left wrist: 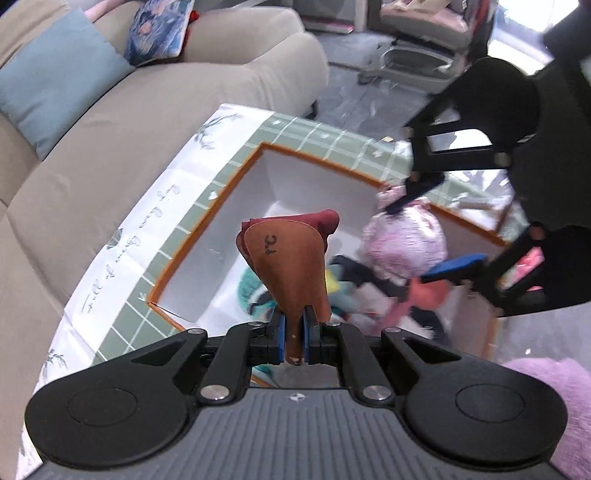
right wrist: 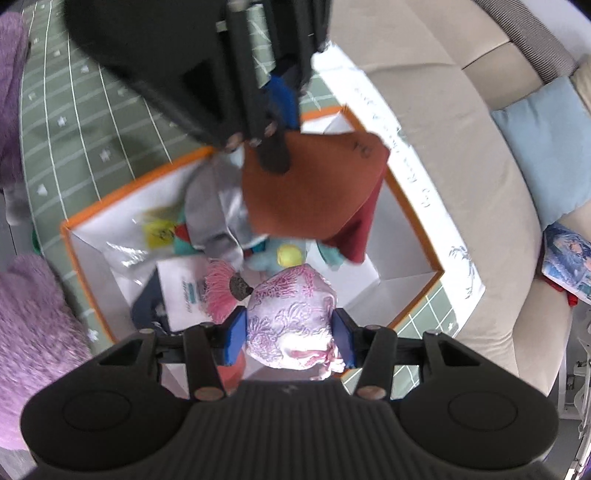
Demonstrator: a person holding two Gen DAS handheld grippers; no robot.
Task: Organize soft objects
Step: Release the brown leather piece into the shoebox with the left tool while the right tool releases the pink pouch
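Both tongs are loaded over the storage box. Left tongs (left wrist: 294,334): clenched on the narrow tail of a tan leather pouch (left wrist: 290,266) with a dark red lining, held upright above the box opening. Right tongs (right wrist: 290,334): pads pressed against either side of a pink-and-white embroidered pouch (right wrist: 291,321), a fringed pink tassel (right wrist: 221,291) hanging off its left side.

Below, nearest first:
- Storage box (left wrist: 218,206), white inside, orange rim, sunk in a green grid-patterned cover with white printed edge.
- Contents already in it: a teal plush toy (right wrist: 284,258) with a yellow patch, a silvery crinkled bag (right wrist: 214,214), a white card (right wrist: 184,288), dark fabric; the rest is too blurred for me to name.
- Purple fluffy item (right wrist: 33,325), outside the box on my left in the right wrist view.
- Beige sofa (left wrist: 110,129) beyond the box, carrying a light blue cushion (left wrist: 55,81) and a blue patterned cushion (left wrist: 159,29).

Step in hand, as I judge it: depositing two soft items into the box, well along given what lies inside. Next move calls for lowering each pouch past the rim onto the pile and releasing, keeping the two tongs from knocking each other, since they crowd the same opening.
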